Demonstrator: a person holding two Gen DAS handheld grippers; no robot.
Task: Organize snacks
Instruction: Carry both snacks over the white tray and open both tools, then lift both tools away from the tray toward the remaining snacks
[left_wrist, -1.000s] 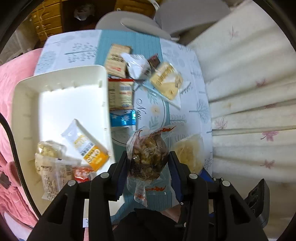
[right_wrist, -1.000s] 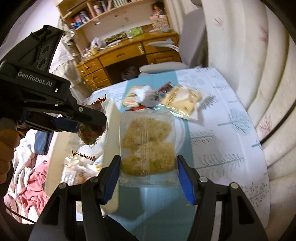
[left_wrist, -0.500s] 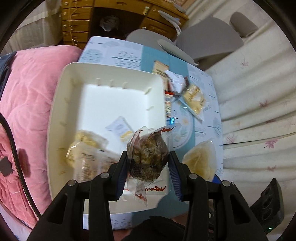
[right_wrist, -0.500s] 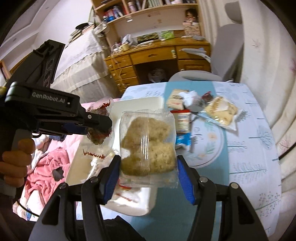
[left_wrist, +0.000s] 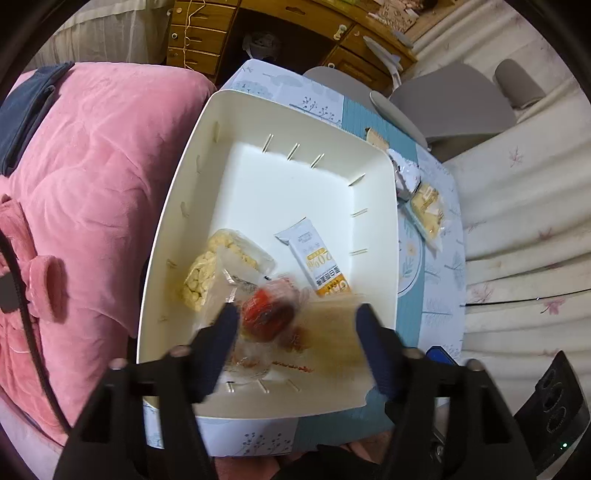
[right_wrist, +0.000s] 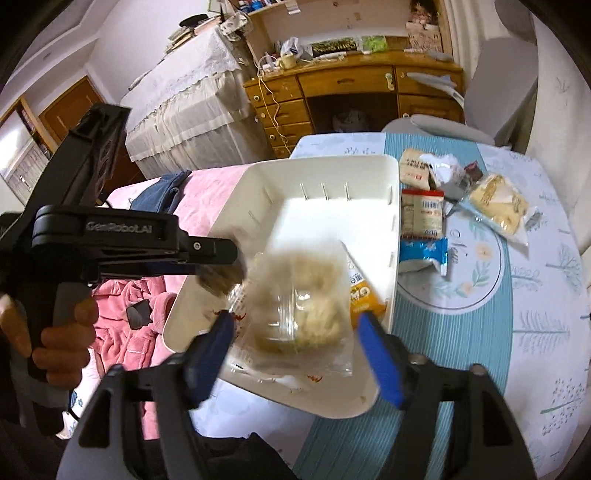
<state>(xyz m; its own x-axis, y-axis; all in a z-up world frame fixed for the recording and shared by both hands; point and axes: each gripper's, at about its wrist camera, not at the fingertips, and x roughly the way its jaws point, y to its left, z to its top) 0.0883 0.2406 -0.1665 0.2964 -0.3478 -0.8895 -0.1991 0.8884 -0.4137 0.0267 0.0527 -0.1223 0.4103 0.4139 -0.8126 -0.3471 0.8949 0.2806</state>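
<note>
A white bin (left_wrist: 391, 206) stands on the table and holds a white-and-orange bar (left_wrist: 317, 258) and yellow puffed-cake packs (left_wrist: 218, 266). My left gripper (left_wrist: 297, 321) hovers over the bin's near end, its jaws opening. A dark red-brown snack bag (left_wrist: 267, 317) is blurred between them, free of the pads. My right gripper (right_wrist: 297, 332) is beside it, its jaws opening too. A clear pack of pale cakes (right_wrist: 299, 306) is blurred between its fingers, and neither pad touches it.
Several more snack packs (right_wrist: 421, 214), a blue one (right_wrist: 424, 254) and a yellow one (right_wrist: 498, 206) lie on the blue-and-white tablecloth (right_wrist: 480, 332) right of the bin. A pink blanket (left_wrist: 92, 184) is on the left. A grey chair (left_wrist: 454, 103) and a wooden desk (right_wrist: 351, 81) stand beyond.
Both grippers have moved left from over the table to above the bin. Both jaws have spread, and the dark bag and the cake pack have come loose and are dropping.
</note>
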